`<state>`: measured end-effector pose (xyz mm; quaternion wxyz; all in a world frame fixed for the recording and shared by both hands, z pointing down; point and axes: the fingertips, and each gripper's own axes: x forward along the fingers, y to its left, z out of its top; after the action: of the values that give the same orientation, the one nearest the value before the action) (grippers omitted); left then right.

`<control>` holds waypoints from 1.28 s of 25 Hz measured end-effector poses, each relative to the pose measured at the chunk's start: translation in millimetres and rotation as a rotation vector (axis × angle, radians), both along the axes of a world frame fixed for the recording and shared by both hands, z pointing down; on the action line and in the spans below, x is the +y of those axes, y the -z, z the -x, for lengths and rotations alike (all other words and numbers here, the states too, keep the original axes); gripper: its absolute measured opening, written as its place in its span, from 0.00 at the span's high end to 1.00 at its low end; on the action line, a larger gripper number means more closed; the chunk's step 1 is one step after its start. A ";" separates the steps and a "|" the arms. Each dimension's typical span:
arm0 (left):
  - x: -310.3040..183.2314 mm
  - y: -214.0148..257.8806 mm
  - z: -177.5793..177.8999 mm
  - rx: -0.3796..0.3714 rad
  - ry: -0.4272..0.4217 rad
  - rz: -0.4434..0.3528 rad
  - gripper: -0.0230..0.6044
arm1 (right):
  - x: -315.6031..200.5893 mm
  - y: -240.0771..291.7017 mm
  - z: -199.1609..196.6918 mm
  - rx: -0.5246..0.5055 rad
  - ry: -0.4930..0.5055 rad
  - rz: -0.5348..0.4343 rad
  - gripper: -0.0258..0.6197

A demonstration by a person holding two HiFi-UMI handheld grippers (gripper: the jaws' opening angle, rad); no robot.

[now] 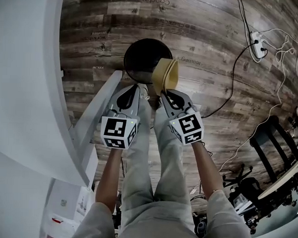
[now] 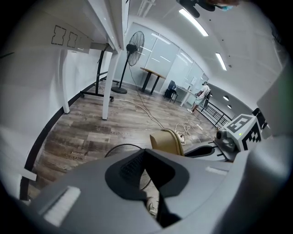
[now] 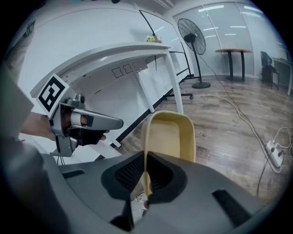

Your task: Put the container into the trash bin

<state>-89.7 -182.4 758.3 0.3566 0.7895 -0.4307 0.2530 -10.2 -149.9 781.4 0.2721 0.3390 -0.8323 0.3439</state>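
Note:
A round black trash bin [image 1: 144, 57] stands on the wood floor straight ahead of me. My right gripper [image 1: 165, 94] is shut on the thin side wall of a tan plastic container [image 1: 166, 74], which hangs tilted over the bin's right rim. In the right gripper view the container [image 3: 171, 135] stands on edge, its wall pinched between the pads of the right gripper [image 3: 146, 164]. My left gripper [image 1: 135, 87] hovers beside it over the bin's near rim, shut with nothing in it. In the left gripper view that gripper [image 2: 146, 153] has the container [image 2: 167, 142] and the bin's rim [image 2: 114, 150] just ahead.
A white table [image 1: 28, 87] fills the left, with its slanted leg [image 1: 98, 107] close to the bin. A power strip [image 1: 259, 44] and cables lie on the floor at the right, near a black chair [image 1: 265, 139]. A standing fan [image 3: 192, 27] is farther off.

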 end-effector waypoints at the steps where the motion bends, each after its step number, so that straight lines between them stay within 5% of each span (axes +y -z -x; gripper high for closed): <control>1: 0.9 -2.6 0.2 0.002 0.002 0.002 0.95 | 1.2 -4.0 1.9 -0.001 0.003 0.003 0.91; 15: 13.9 -29.8 14.4 -0.001 -0.002 0.028 0.95 | -4.0 -43.7 32.1 0.011 0.072 0.008 0.91; 32: 16.9 -25.6 13.8 0.017 -0.002 0.030 0.95 | -13.4 -98.2 59.4 0.186 0.376 -0.011 0.91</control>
<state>-103.5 -165.5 783.9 0.3717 0.7866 -0.4231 0.2531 -69.5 -163.3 879.5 0.4053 0.2092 -0.8542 0.2498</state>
